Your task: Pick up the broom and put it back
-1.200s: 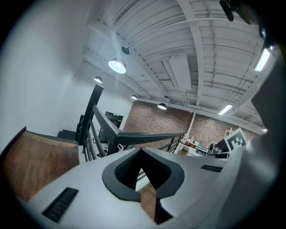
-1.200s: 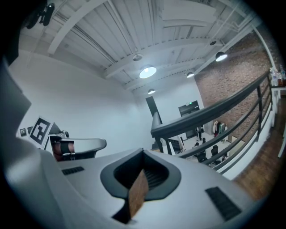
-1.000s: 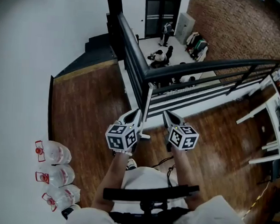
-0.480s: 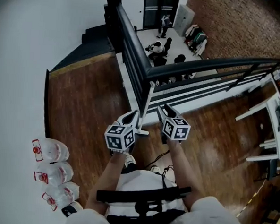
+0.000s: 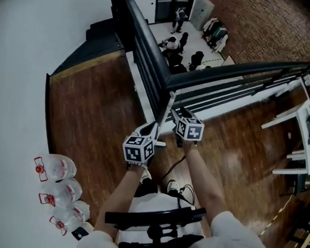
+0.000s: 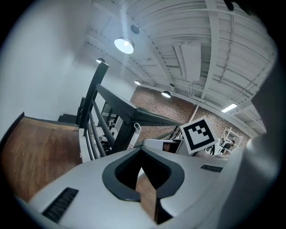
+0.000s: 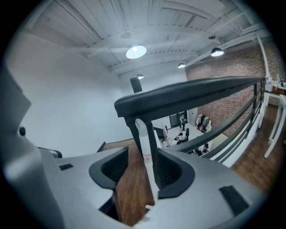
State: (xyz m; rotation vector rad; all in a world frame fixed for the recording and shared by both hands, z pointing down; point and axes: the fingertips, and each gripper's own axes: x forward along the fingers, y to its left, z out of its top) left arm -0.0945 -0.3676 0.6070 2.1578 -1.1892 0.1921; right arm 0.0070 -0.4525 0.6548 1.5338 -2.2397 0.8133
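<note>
1. Two things matter here. The long white plastic broom handle [image 7: 144, 147] stands nearly upright against the corner post of the dark metal railing [image 7: 178, 96]. The right gripper [image 5: 176, 116] has the handle between its jaws, which are opening, and the pads are not pressing on it.
2. Judging by that, the step in hand is the release. Let the jaws go fully wide before drawing back, so neither pad drags the handle off the post.
3. Pull the right gripper straight back along its own line, away from the railing, not sideways.
4. The left gripper [image 6: 143, 151] is just beside it, jaws together on nothing. It could act as a guard if the handle slides along the rail.
5. One risk is the brown wooden floor [image 5: 92, 117], which looks smooth. The foot of the broom, which no view shows, might slip, so check that the handle rests steady before leaving.
</note>
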